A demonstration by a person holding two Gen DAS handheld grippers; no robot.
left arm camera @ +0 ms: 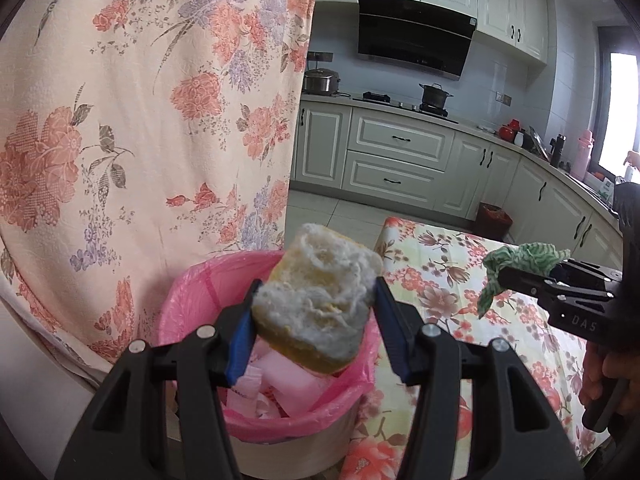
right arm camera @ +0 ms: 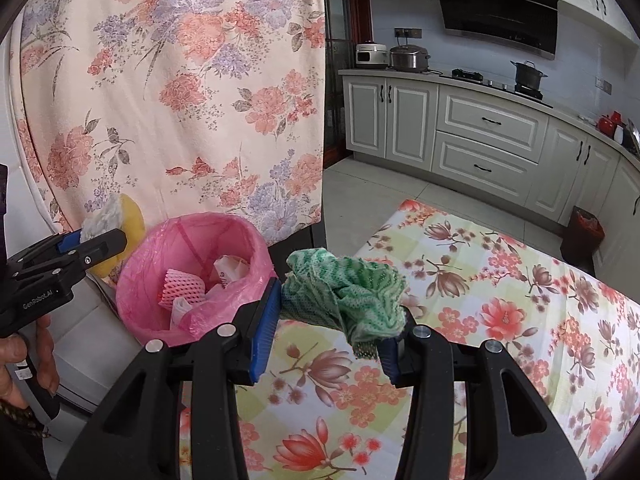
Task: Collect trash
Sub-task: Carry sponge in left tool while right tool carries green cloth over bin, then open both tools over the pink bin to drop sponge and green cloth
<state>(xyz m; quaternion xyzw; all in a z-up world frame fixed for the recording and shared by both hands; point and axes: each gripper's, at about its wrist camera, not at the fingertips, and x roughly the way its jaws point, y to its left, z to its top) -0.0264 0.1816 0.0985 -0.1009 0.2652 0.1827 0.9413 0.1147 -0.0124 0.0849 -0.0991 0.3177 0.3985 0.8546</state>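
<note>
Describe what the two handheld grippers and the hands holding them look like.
Both grippers, left gripper and right gripper, are matte black plastic with blue ribbed finger pads and round silver pivot screws. Pale lettering marks their sides: "GenRobot.AI" on the left, "DAS" visible on the right. The left hand is bare-skinned; no cables show.

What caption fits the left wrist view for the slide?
Left hand-held gripper holds worn yellow sponge above pink-lined trash bin; right hand-held gripper grips crumpled green cloth.
</note>
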